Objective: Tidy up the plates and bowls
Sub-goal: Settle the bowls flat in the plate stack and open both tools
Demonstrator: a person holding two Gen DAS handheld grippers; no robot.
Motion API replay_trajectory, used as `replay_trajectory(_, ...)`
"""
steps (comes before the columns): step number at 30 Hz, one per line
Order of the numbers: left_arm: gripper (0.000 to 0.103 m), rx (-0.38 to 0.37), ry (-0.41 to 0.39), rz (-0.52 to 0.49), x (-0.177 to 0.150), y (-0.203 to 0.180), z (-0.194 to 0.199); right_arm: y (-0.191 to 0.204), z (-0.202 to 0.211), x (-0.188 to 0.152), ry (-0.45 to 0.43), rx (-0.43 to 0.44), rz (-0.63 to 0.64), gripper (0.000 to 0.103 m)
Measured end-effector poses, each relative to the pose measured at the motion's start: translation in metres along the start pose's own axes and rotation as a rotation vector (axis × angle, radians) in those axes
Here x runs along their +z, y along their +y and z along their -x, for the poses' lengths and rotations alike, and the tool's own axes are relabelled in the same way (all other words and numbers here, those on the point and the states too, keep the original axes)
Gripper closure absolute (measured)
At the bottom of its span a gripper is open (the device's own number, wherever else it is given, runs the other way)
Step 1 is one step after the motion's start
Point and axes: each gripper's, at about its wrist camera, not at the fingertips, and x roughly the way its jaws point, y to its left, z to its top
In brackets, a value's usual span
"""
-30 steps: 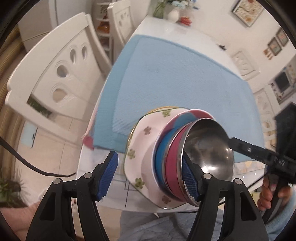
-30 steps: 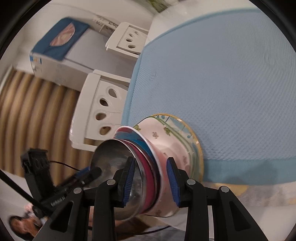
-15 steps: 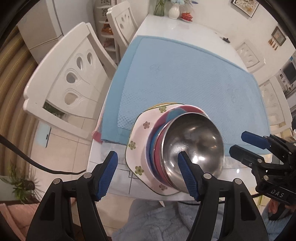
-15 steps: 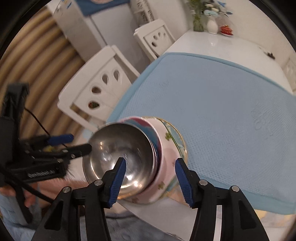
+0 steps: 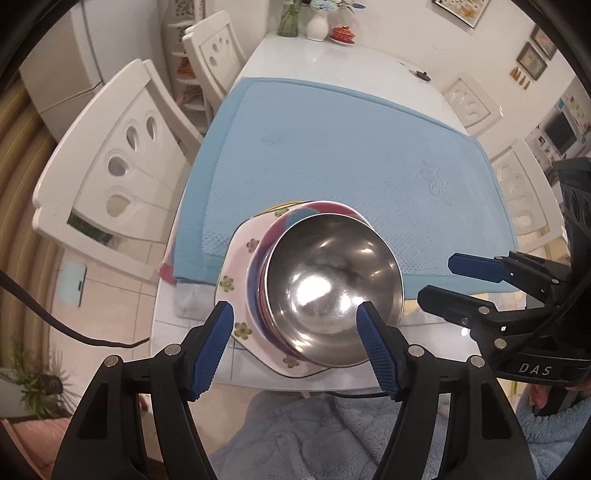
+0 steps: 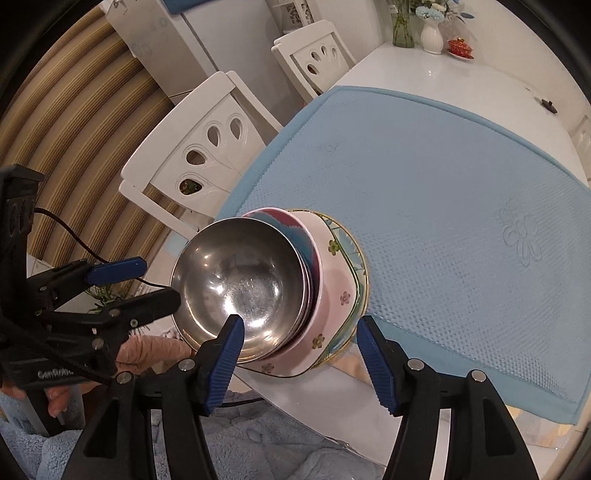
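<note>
The stack stood at the near edge of the white table (image 5: 347,62), half on the light-blue textured mat (image 5: 332,147). From the top it comprised a shiny stainless-steel bowl (image 5: 332,284), a pink-and-blue bowl (image 6: 295,229), a white flower-printed square dish (image 5: 240,266) and a gold-rimmed patterned plate (image 6: 354,258) at the bottom.

The left gripper (image 5: 295,325) hovered above the stack with its jaws apart and nothing between them. The right gripper (image 6: 299,332) also held nothing; its jaws had just been opening and stood apart, clear of the stack.

Judgement: the nesting appeared complete, and the step in hand was a clean withdrawal. Both tools were best lifted straight up, pads kept off the steel rim, since the pile sat off-centre on the plate and overhung the mat's border. A sideways knock could slide it toward the table edge.

Surroundings: a white cut-out chair (image 5: 110,166) stood left of the table; a white vase (image 5: 317,26) and red lidded cup (image 6: 460,46) sat at the far end, well apart. A black cable (image 5: 55,317) trailed over the floor. A grey-blue fleecy garment (image 6: 258,435) lay below the table edge.
</note>
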Motion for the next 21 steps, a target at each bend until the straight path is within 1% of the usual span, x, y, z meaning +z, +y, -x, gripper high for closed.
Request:
replay_trajectory(7,0.036,-0.007,-0.009,-0.040,0.005,-0.010,0.000,-0.002,-0.006,0.001,0.024,-0.008,0.006,0.042)
replay_trajectory(12,0.036,0.011,-0.002,-0.086,0.007,-0.020,-0.004,-0.005,-0.010,0.001,0.033,-0.005,-0.014,0.042)
replay_trajectory(21,0.036,0.026,0.005,-0.106,0.011,-0.024,-0.006,-0.009,-0.014,0.002,0.046,-0.013,-0.029,0.042)
